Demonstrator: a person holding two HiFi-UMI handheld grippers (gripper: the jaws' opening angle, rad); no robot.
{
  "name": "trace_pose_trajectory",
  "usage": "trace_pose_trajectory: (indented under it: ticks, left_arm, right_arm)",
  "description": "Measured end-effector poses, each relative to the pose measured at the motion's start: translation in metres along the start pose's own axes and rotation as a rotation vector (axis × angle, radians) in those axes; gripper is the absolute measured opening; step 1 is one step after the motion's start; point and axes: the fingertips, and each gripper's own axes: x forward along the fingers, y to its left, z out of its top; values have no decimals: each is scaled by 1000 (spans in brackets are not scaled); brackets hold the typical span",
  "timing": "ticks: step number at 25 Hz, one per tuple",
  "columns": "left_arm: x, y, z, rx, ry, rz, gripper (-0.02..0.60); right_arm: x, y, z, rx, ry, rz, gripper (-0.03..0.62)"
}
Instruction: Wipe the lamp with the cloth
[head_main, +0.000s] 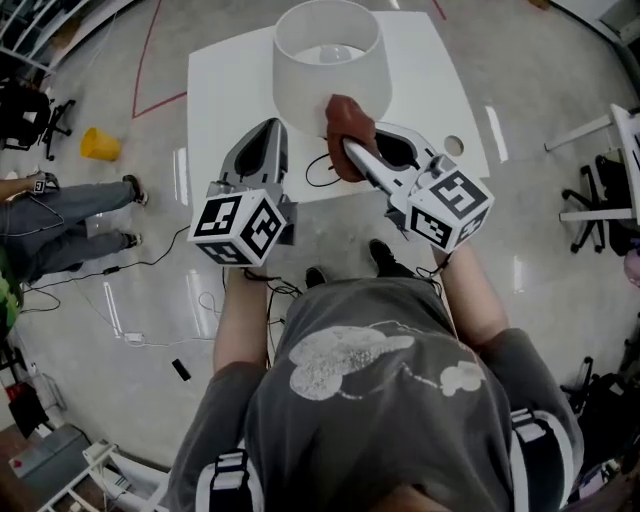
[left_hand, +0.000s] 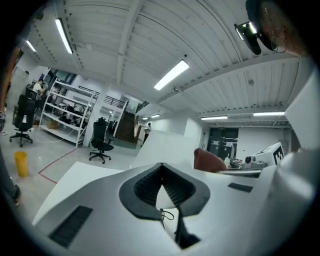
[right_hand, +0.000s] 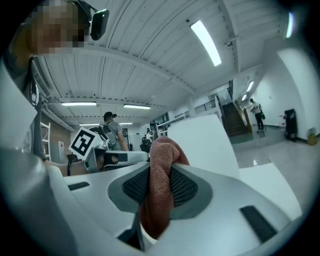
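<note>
Two grippers at a white table (head_main: 225, 95). Right gripper (right_hand: 161, 150): jaws clamped on the brown cloth (right_hand: 159, 195), which bulges past the tips, apparently touching the lamp (head_main: 330, 75) just ahead. Left gripper (left_hand: 161, 167): jaws closed tip to tip, nothing between; lamp ahead.

The cloth (head_main: 352, 122) is rust-brown, the lamp (head_main: 305, 85) and table (head_main: 228, 92) plain white, and the cup (head_main: 98, 145) at ten o'clock yellow.

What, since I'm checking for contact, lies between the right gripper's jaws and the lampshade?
Only the reddish-brown cloth, clamped in the right gripper and bunched low at the lampshade; the head view shows it.
</note>
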Motion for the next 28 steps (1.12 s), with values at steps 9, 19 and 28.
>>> trace_pose_trajectory:
  ticks: [9, 19, 28]
  left_arm:
    - [-10, 0, 22, 7, -18, -156, 8]
    - [-27, 15, -4, -24, 65, -208, 8]
    - [-20, 23, -31, -32, 127, -145, 8]
  right_arm:
    - [20, 0, 75, -93, -142, -150, 91]
    - [46, 0, 14, -13, -10, -242, 91]
    - [54, 2, -40, 63, 66, -185, 91]
